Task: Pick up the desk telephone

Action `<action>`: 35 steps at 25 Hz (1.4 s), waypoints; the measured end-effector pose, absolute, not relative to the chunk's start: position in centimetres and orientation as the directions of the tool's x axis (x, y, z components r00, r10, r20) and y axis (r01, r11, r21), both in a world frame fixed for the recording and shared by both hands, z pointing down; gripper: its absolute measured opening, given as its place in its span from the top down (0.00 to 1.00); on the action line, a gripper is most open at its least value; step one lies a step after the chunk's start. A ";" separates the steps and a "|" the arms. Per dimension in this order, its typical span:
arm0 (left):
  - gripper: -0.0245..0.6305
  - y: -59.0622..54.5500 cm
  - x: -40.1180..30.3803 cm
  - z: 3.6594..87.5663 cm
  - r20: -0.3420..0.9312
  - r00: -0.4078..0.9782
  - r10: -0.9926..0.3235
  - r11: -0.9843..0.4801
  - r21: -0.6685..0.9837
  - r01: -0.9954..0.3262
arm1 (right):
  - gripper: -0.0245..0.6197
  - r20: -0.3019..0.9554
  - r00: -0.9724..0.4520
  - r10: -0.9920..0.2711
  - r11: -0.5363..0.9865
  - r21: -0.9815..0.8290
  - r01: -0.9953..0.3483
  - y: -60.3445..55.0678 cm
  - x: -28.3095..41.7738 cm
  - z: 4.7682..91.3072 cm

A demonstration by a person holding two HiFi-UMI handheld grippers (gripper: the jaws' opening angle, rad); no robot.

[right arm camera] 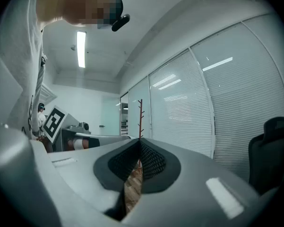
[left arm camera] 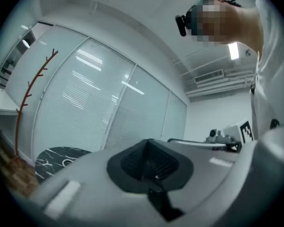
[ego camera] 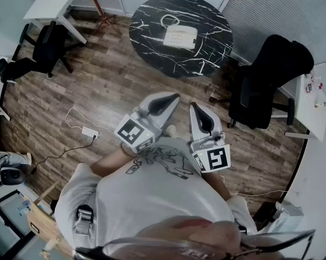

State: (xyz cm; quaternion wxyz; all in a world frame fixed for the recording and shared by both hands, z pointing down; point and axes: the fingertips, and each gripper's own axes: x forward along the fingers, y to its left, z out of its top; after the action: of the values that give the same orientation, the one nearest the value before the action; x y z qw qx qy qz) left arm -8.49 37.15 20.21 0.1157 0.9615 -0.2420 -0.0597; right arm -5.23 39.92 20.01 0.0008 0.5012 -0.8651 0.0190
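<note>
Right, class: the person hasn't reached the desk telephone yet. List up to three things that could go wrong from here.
1. The left gripper and right gripper are both shut; unless opened, they would likely just push the telephone across the round table.
2. Its cord lies looped beside it and may snag on lifting.
3. The black chair beside the table could hamper the approach.

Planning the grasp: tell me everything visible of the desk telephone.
The desk telephone is a white, boxy, plastic-looking set lying flat near the middle of the round black marbled table, slightly askew. A pale cord loops beside it on the tabletop. Finer details are too small to tell. Nothing but the table and cord appears to touch it.
</note>
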 end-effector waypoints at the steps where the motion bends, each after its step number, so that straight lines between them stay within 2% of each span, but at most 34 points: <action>1: 0.96 37.1 -8.4 20.3 -0.058 0.876 -0.479 -0.856 0.253 -0.451 | 0.95 0.020 -0.497 -0.867 0.496 -0.031 -0.868 39.9 -5.2 20.0; 19: 0.96 37.0 -6.1 20.9 -0.037 0.869 -0.493 -0.844 0.261 -0.468 | 0.95 0.015 -0.499 -0.867 0.496 -0.076 -0.865 39.5 -2.3 20.7; 35: 0.96 37.8 -0.9 22.1 -0.029 0.852 -0.523 -0.823 0.277 -0.496 | 0.95 0.025 -0.530 -0.847 0.528 -0.070 -0.846 40.1 2.8 21.8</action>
State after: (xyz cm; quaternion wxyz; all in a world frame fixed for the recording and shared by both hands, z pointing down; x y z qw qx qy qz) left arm -0.87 37.77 22.08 0.1308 0.9533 -0.2673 -0.0519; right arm 2.84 40.06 21.78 -0.0058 0.4845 -0.8740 0.0368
